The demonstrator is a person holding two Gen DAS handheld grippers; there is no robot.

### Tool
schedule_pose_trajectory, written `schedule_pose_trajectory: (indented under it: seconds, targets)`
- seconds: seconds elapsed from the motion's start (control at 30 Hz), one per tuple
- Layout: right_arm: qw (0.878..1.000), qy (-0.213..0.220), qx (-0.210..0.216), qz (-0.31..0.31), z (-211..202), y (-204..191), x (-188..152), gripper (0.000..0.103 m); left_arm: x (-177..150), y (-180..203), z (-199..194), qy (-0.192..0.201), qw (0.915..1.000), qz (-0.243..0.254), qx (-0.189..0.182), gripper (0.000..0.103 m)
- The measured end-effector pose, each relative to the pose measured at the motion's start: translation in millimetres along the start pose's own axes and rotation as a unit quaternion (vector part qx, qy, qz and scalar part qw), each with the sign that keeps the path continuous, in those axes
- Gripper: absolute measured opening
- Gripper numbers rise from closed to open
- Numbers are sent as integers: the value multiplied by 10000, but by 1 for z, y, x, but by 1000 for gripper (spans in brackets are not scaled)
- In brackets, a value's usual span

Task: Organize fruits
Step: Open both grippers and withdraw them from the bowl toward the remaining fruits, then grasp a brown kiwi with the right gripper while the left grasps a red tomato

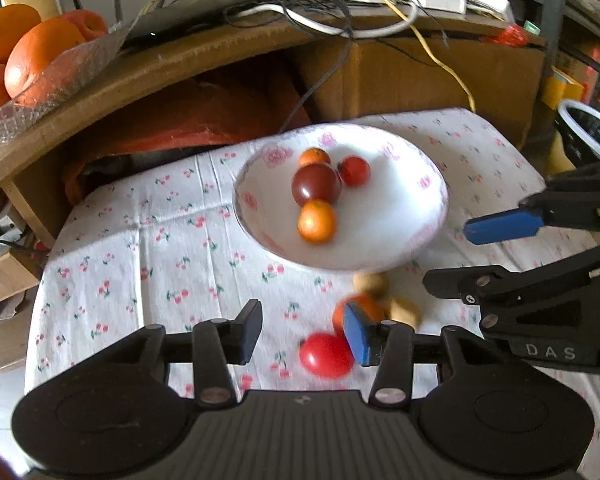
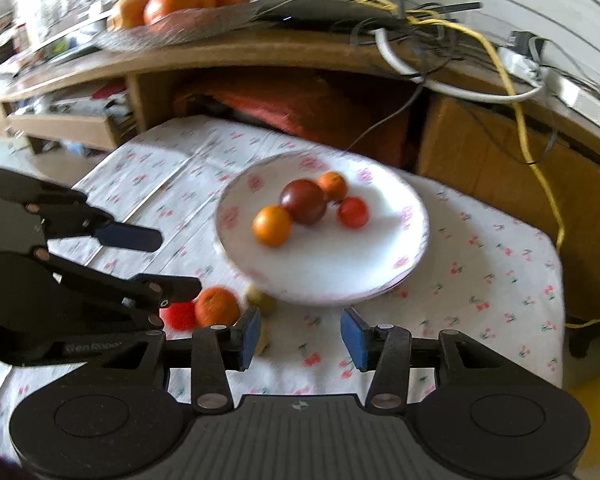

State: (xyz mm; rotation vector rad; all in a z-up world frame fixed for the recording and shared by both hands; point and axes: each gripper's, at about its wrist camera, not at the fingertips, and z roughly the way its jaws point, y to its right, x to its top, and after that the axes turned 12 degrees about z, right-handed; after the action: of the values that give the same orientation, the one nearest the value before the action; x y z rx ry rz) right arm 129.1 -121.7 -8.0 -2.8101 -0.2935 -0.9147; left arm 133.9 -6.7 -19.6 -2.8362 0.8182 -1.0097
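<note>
Left gripper (image 1: 303, 331): jaws wide apart, holding nothing, low over the near edge of the cloth (image 1: 140, 248), level and aimed at the plate. Just past its right pad, on the cloth, a red tomato (image 1: 326, 355), an orange (image 1: 364, 308) partly behind that pad, and two tan fruits (image 1: 372, 282), blurred, kind unclear. Whether the pad touches the orange cannot be told.

Right gripper (image 2: 299, 336): jaws equally wide, empty, hovering over bare cloth at the plate's near rim. Seen from the left camera, reaching in from the right, turned on its side, one blue finger above the other, tips near the plate's right rim.

Beyond, mid-table, the white plate (image 1: 400, 236) with pink flowers, carrying four fruits in a touching cluster: a small orange (image 1: 317, 221) nearest, a dark tomato (image 1: 317, 184) behind it, a red tomato (image 1: 354, 171) to its right, another small orange (image 1: 315, 157) farthest.

Farther back, a wooden shelf (image 1: 204, 54) with a glass dish of large oranges (image 1: 40, 56) at left and tangled cables (image 1: 308, 4) at right.
</note>
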Motion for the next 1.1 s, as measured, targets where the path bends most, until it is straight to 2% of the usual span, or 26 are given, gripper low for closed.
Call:
schedule_pose_trajectory:
  seconds: [0.27, 0.57, 0.63, 0.7, 0.8, 0.93, 1.1]
  targets:
    - [9988, -359, 247, -206, 16, -3, -11, 42, -20, 6, -2, -18, 9991, 325, -280, 53]
    - [9979, -433, 463, -143, 30, -2, -8, 41, -22, 6, 7, 47, 9973, 492, -538, 53]
    - [9975, -472, 521, -53, 32, 0, -6, 39, -22, 2, 9, 87, 9970, 449, -618, 53]
    - [9967, -529, 609, -2, 32, 1, -5, 32, -23, 1, 11, 69, 9969, 456, -643, 53]
    - [9960, -627, 613, -154, 35, -3, -8, 27, -25, 4, 13, 47, 9957, 591, -708, 53]
    - [9961, -582, 641, -145, 35, -2, -8, 24, -23, 9, 17, 61, 9950, 722, -693, 53]
    - [9958, -584, 711, -42, 37, 2, -4, 28, -21, 5, 22, 71, 9953, 630, -725, 52]
